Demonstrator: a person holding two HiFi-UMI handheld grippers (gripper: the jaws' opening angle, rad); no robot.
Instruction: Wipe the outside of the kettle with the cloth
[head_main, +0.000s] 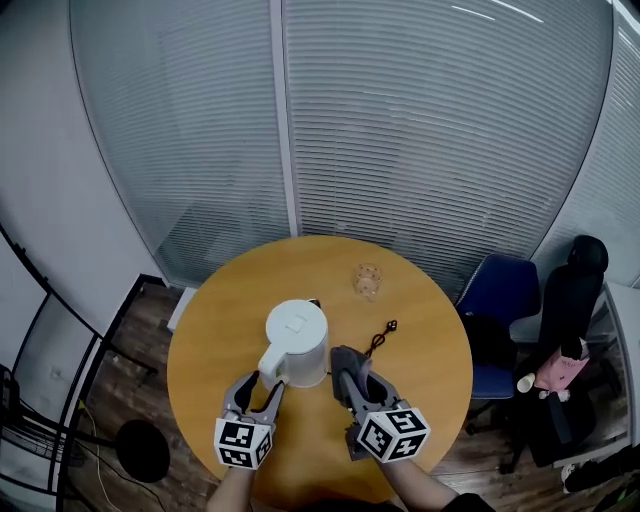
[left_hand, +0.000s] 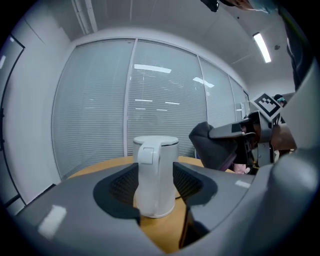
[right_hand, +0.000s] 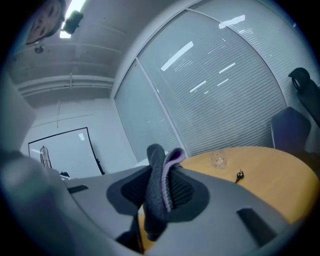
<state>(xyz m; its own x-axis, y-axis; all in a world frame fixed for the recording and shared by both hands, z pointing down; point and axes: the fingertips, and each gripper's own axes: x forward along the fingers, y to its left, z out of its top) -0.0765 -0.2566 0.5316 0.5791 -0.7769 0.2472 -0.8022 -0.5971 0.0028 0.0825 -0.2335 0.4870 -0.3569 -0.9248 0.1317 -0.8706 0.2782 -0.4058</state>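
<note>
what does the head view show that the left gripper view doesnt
Only the head view: the whole round table, what looks like a small black key and a small clear thing on it, a blue chair, and the left gripper from above.

Only the left gripper view: a ceiling light, and a close look at the kettle handle between that gripper's open jaws.

Both: the white kettle, the right gripper clamped on the dark cloth, and the window blinds.

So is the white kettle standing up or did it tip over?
Standing up. The kettle sits flat on its base on the table, with its lid level on top.
</note>
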